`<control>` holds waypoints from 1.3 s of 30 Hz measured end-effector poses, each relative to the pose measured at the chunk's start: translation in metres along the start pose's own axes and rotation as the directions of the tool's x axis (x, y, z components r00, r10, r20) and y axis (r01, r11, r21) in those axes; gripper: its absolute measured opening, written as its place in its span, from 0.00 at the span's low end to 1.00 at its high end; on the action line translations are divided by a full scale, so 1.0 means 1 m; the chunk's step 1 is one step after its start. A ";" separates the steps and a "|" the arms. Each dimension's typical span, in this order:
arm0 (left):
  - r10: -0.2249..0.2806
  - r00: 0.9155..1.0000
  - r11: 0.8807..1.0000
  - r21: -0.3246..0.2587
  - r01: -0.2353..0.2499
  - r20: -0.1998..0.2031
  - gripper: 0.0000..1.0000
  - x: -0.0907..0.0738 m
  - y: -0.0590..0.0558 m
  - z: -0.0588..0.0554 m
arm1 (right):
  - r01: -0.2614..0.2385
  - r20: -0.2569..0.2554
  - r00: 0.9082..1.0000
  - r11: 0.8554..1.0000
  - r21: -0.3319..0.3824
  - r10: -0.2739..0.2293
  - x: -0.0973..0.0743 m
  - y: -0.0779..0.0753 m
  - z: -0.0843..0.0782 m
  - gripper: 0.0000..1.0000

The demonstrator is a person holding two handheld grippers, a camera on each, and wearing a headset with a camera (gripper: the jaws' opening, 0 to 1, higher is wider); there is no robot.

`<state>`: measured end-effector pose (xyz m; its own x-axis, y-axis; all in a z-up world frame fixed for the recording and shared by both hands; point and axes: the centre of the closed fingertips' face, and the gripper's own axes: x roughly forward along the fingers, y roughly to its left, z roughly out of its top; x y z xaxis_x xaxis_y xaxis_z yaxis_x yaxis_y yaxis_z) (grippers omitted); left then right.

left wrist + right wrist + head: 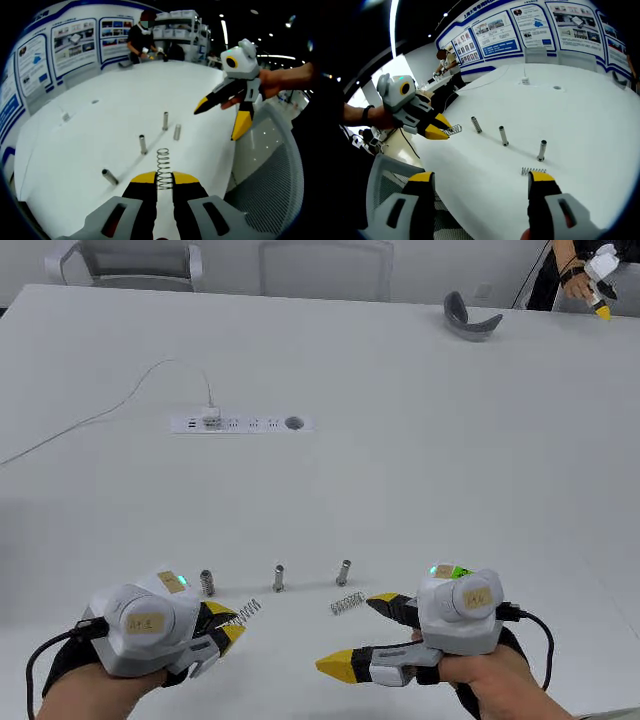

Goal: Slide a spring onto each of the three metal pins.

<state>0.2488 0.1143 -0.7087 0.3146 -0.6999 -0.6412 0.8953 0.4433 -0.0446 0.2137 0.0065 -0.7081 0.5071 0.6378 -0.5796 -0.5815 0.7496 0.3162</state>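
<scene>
Three metal pins stand in a row near the table's front edge. The left pin (207, 583) (476, 124) carries a spring. The middle pin (279, 578) (503, 135) and the right pin (344, 573) (541, 150) are bare. My left gripper (225, 625) (158, 177) is shut on a spring (245, 612) (163, 165), just right of the left pin. A loose spring (347, 603) (534, 171) lies on the table by the right pin. My right gripper (357, 632) (481, 177) is open, one fingertip close beside that loose spring.
A white power strip (240, 424) with a cable lies mid-table. A grey curved object (470, 318) rests at the far right. Chairs (325, 268) stand behind the table, and a person's hand (583, 275) holds another gripper at the far right corner.
</scene>
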 end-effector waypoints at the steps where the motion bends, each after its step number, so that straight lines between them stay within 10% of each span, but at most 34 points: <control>1: -0.002 1.000 1.000 0.002 0.002 0.001 0.10 0.000 -0.001 0.001 | -0.004 0.003 1.000 1.000 0.001 0.004 0.000 0.001 0.001 0.77; 24: -0.080 0.996 0.991 0.107 0.075 0.048 0.10 0.006 -0.026 0.040 | -0.168 0.108 0.982 0.979 0.116 0.156 0.016 0.021 0.049 0.53; 39: -0.122 0.990 0.984 0.138 0.112 0.067 0.10 0.009 -0.041 0.058 | -0.241 0.176 0.964 0.938 0.248 0.200 0.023 0.021 0.066 0.30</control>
<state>0.2329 0.0572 -0.6681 0.2230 -0.7846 -0.5785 0.9598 0.2806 -0.0106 0.2553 0.0482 -0.6649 0.4843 0.7961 -0.3630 -0.5095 0.5939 0.6227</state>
